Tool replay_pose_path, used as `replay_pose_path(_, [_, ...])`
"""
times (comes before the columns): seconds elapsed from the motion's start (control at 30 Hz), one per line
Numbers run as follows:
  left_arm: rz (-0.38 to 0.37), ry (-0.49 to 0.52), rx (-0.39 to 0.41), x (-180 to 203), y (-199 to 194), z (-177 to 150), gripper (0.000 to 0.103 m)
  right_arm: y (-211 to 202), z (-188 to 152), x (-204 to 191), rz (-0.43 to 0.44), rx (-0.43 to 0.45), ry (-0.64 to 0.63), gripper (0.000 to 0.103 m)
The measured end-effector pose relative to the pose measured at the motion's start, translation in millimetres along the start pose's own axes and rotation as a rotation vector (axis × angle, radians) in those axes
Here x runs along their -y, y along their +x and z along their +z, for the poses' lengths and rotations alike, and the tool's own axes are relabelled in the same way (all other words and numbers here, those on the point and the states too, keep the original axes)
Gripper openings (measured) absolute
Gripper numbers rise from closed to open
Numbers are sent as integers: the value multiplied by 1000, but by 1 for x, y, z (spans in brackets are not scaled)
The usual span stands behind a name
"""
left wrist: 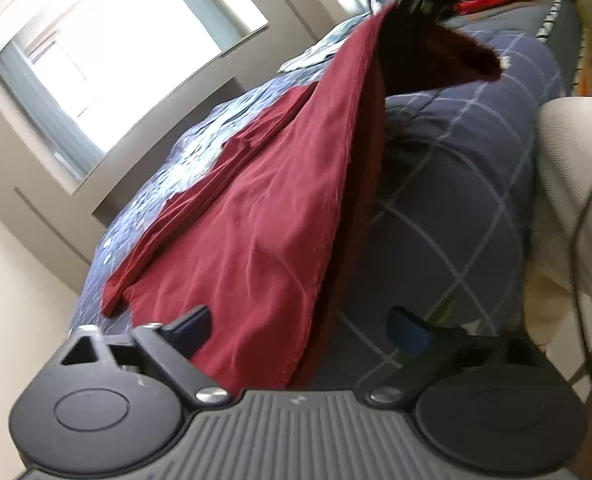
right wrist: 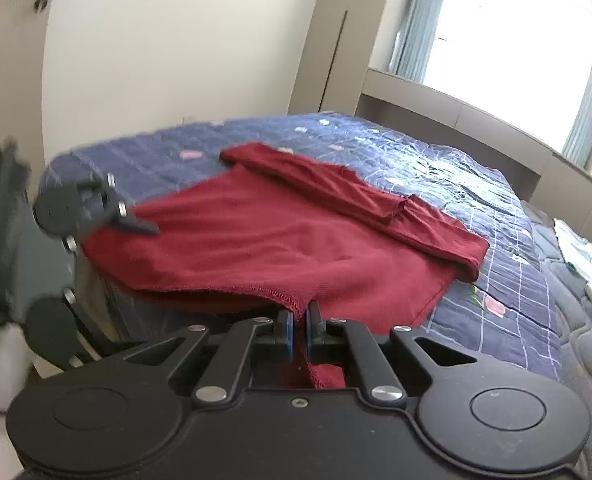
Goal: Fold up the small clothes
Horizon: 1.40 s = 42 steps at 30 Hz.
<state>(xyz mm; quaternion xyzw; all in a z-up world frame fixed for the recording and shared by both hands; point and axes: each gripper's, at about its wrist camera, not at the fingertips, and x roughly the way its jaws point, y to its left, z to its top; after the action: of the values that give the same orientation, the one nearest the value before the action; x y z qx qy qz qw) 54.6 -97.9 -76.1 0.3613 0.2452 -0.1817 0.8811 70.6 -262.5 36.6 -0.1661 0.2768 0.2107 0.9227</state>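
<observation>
1. Red garment: spread on the bed over a blue checked quilt, one sleeve already laid inward across the body; its near hem hangs toward the bed's edge.
2. Right gripper: fingers together, clamped on the stitched near hem, which runs between them and bunches behind the pads.
3. Left gripper: fingers wide apart, with the other corner of the hem lying between them but not pinched; from the right wrist view it sits at the garment's far-left edge.
4. Step in hand, as judged: securing both hem corners before carrying the hem over toward the collar.
5. Technique: close the left fingers on both cloth layers at the corner, matching the right grip's depth; otherwise one side is likely to trail and skew the fold.
6. Technique: lift both corners evenly, keep the hem taut between them, and lay it down without disturbing the folded sleeve.
</observation>
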Motion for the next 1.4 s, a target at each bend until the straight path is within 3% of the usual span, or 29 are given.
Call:
replay_pose_path(0.1, [49,-39,-27,-10,2,-3,77,-6,2,1,-13,9,-5,5])
replay_pose_path(0.17, [74,-60,-49,-17,2,-7,57,-8,0,1,-24,9,-9,5])
replay_pose_path(0.4, [158,-55,-147,-41,6,-20,37,-6,-12,-7,-71,-16,-67,5])
replay_pose_path(0.47, [169,-35,-159,-45,6,-24,16,-4,-17,-12,-93,-25,-112,5])
replay_pose_path(0.53, [171,-5,-145,-47,4,-24,6,-1,-23,-18,-106,-35,-162,5])
replay_pose_path(0.77, [158,141,-75,-38,-23,-31,4,-8,-36,-33,-138,-56,-280,5])
replay_pose_path(0.9, [136,213,-58,-35,-48,-38,4,-27,-42,-42,-113,-76,-318,5])
replay_pose_path(1.13, [-7,268,-65,-28,-114,-60,4,-82,-59,-73,23,-178,-351,5])
replay_pose_path(1.3, [-55,266,-63,-28,-148,-67,4,-116,-57,-90,83,-212,-342,5])
replay_pose_path(1.4, [-47,232,-45,-39,-152,-58,4,-123,-49,-87,84,-197,-339,5])
